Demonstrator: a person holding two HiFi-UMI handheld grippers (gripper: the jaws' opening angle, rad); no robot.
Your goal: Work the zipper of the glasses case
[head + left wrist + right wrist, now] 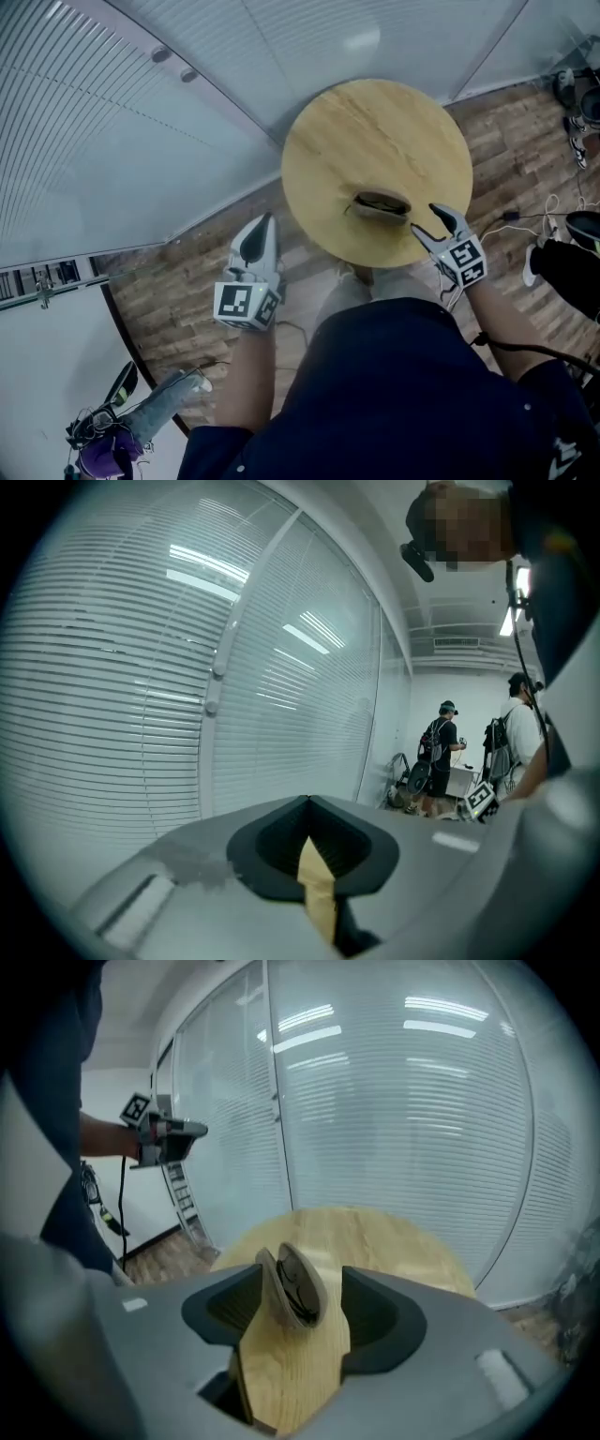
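Note:
A brown glasses case (381, 205) lies half open on the round wooden table (375, 131), near its front edge; something dark shows inside it. My right gripper (427, 219) is open just right of the case's end, pads apart from it. In the right gripper view the case (292, 1286) stands ahead in the gap between the spread jaws of that gripper (298, 1302). My left gripper (268, 219) hangs shut over the floor, left of the table, with nothing held. In the left gripper view its jaws (307, 802) meet, with only a tan sliver in the gap.
A glass wall with blinds (141, 122) curves round behind the table. Cables (525, 225) and a dark shoe (586, 225) lie on the wooden floor at the right. A person with a backpack (439, 752) stands far off. A ladder (183, 1199) leans by the wall.

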